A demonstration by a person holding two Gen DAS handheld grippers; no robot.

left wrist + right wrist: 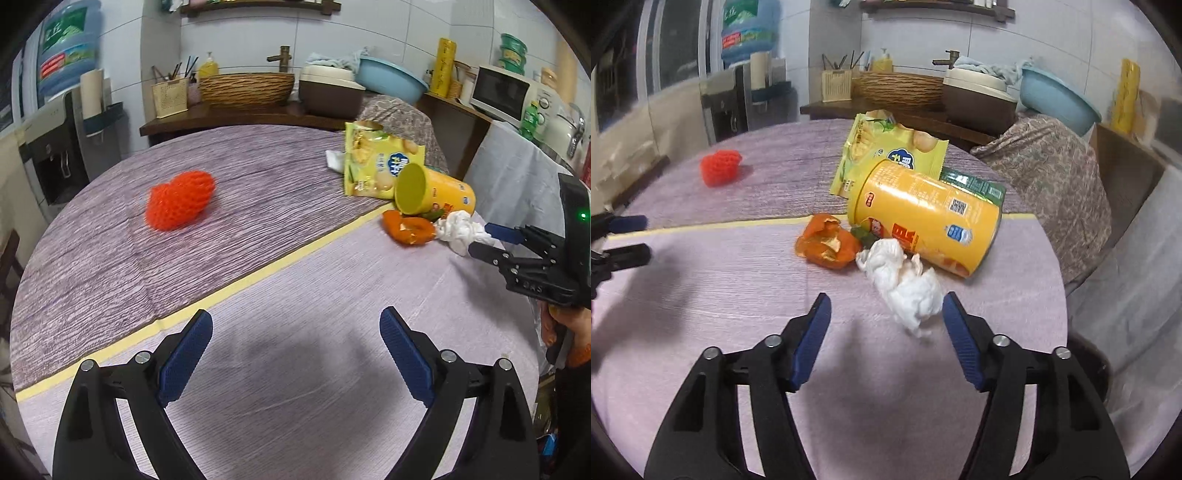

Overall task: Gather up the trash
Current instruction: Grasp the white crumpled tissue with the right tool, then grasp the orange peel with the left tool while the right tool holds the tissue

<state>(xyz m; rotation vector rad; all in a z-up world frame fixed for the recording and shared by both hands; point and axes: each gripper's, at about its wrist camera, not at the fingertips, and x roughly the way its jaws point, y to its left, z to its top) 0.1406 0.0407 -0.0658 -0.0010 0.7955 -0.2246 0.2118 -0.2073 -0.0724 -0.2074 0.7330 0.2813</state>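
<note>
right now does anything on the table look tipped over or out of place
Yes. The yellow can lies on its side, not upright, resting partly on the snack bag. A crumpled tissue and orange wrapper are scattered against it, and a red foam net sits alone farther off.

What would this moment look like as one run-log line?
left claw: open, empty | right claw: open, nearing crumpled tissue | yellow canister: on its side | nothing collected

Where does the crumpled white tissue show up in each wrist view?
Left wrist: crumpled white tissue at right, in front of the right gripper.
Right wrist: lower centre, ahead of the open jaws.
Shared landmark: the toppled yellow canister just behind the tissue.
</note>
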